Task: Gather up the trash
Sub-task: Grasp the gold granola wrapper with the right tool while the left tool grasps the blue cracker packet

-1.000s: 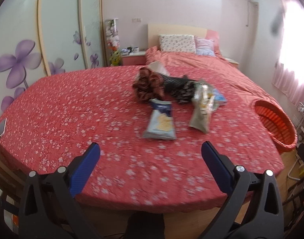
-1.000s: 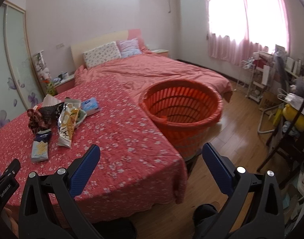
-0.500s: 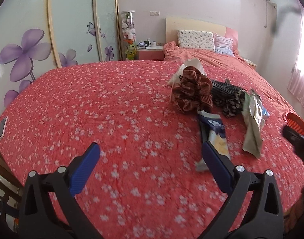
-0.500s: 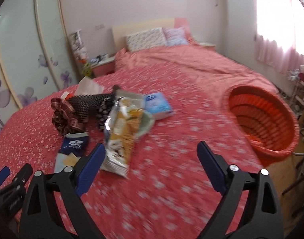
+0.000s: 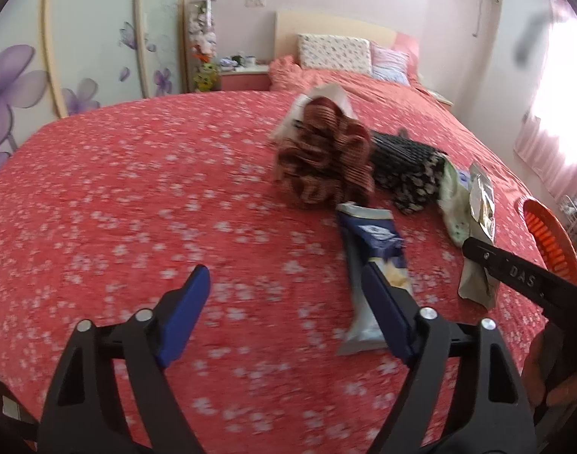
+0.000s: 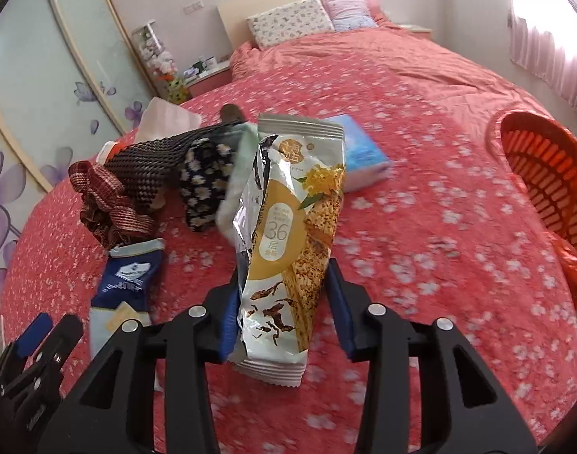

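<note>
Your right gripper (image 6: 281, 302) closing around the gold-and-white snack packet (image 6: 288, 234), pads perhaps touching, left gripper (image 5: 284, 302) jaws apart, narrowing, over red flowered bedspread (image 5: 137, 189), orange slatted basket (image 6: 545, 181) beside bed

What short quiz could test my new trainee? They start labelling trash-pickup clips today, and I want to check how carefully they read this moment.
1. True or false: the white-and-gold foil snack wrapper lies between the fingers of the right gripper.
2. Which thing lies closest to the left gripper?
A. dark blue-and-white snack wrapper
B. light blue tissue pack
C. floral pillow
3. Fill in: the slatted plastic basket at the edge of the red floral bedspread is coloured ____.

Key: 1 true; 2 A; 3 orange.
</note>
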